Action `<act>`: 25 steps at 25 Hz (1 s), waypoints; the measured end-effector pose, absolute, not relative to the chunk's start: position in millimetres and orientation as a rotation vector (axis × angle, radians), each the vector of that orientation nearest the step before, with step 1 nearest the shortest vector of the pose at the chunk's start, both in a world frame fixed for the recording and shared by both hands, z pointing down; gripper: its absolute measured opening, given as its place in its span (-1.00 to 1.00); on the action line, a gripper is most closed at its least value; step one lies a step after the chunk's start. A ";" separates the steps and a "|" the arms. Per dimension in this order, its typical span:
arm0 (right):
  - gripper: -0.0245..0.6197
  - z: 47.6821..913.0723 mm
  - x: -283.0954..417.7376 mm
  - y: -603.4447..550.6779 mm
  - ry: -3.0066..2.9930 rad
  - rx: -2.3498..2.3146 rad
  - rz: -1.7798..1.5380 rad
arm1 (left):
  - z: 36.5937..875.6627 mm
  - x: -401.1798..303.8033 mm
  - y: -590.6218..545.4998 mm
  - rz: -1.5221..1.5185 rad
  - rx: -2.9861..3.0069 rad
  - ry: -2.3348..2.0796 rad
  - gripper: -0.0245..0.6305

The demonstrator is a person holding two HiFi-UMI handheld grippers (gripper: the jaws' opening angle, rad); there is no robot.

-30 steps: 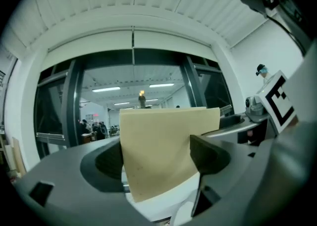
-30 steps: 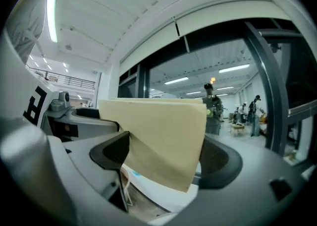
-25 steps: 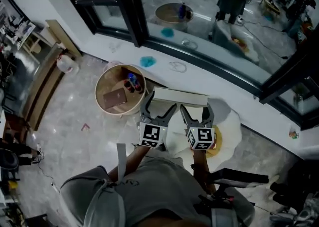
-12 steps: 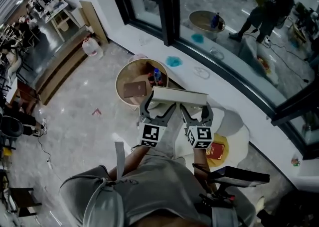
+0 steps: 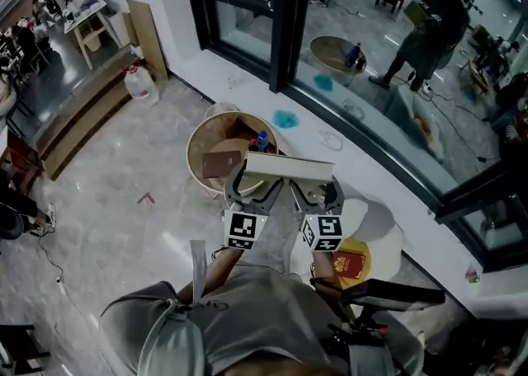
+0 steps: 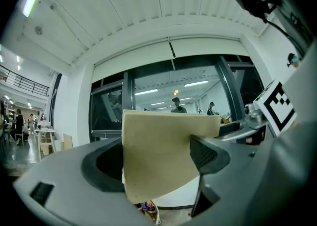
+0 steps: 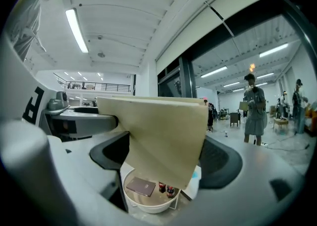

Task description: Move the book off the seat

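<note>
A thick beige book [image 5: 289, 168] hangs level in the air, gripped at both ends. My left gripper [image 5: 252, 182] is shut on its left part and my right gripper [image 5: 318, 189] on its right part. The left gripper view shows the book [image 6: 161, 155] filling the gap between the jaws of the left gripper [image 6: 158, 168]. In the right gripper view the book [image 7: 158, 133] sits the same way in the right gripper [image 7: 166, 158]. The white round seat [image 5: 384, 232] lies below and to the right of the book, with a red booklet [image 5: 348, 265] on its yellow centre.
A round tub-like table [image 5: 198, 175] stands just left of the book, holding a brown book [image 5: 218, 163] and small bottles [image 5: 262, 142]; the right gripper view shows this table [image 7: 148, 207] too. A water jug [image 5: 139, 84] and a glass wall [image 5: 363, 61] with people behind it are beyond.
Both grippers have carried the book left, away from over the seat and toward the round table. The grip on the book is unchanged.
</note>
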State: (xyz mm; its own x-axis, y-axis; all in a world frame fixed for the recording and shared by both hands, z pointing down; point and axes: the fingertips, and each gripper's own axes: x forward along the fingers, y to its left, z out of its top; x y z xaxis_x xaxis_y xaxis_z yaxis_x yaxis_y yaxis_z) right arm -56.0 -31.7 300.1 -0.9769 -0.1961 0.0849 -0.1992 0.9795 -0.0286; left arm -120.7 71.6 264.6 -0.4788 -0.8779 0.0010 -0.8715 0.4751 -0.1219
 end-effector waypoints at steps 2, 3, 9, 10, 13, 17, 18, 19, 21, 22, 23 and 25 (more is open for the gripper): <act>0.34 297.1 -85.3 -13.6 -3.033 0.303 0.023 | 265.0 -150.3 90.8 -0.120 -1.566 2.650 0.29; 0.34 297.4 -99.6 -3.4 -3.028 0.304 0.015 | 265.6 -164.9 101.4 -0.109 -1.566 2.650 0.29; 0.34 303.7 -174.8 55.3 -2.999 0.323 -0.008 | 274.8 -242.3 160.2 -0.048 -1.586 2.645 0.29; 0.34 303.3 -182.4 61.5 -2.993 0.332 -0.011 | 275.2 -250.8 166.0 -0.035 -1.595 2.642 0.29; 0.34 301.5 -203.0 77.1 -2.976 0.331 -0.020 | 275.6 -272.3 181.7 -0.002 -1.597 2.654 0.29; 0.34 309.0 -236.1 85.2 -2.940 0.294 -0.037 | 285.5 -303.4 191.3 0.037 -1.584 2.696 0.29; 0.34 312.0 -244.2 84.8 -2.933 0.283 -0.040 | 289.1 -311.0 191.4 0.042 -1.579 2.705 0.29; 0.34 314.6 -252.9 83.9 -2.931 0.269 -0.042 | 291.7 -319.0 191.2 0.044 -1.569 2.714 0.29; 0.34 318.1 -274.7 82.0 -2.933 0.228 -0.038 | 294.4 -338.0 191.0 0.034 -1.538 2.737 0.29; 0.34 319.3 -288.3 82.7 -2.937 0.198 -0.031 | 295.4 -349.1 192.7 0.022 -1.516 2.755 0.29; 0.34 320.1 -303.2 85.0 -2.943 0.164 -0.021 | 296.7 -361.1 196.3 0.004 -1.490 2.779 0.29; 0.34 320.0 -333.4 89.3 -2.956 0.095 0.001 | 296.6 -386.1 202.7 -0.032 -1.432 2.823 0.29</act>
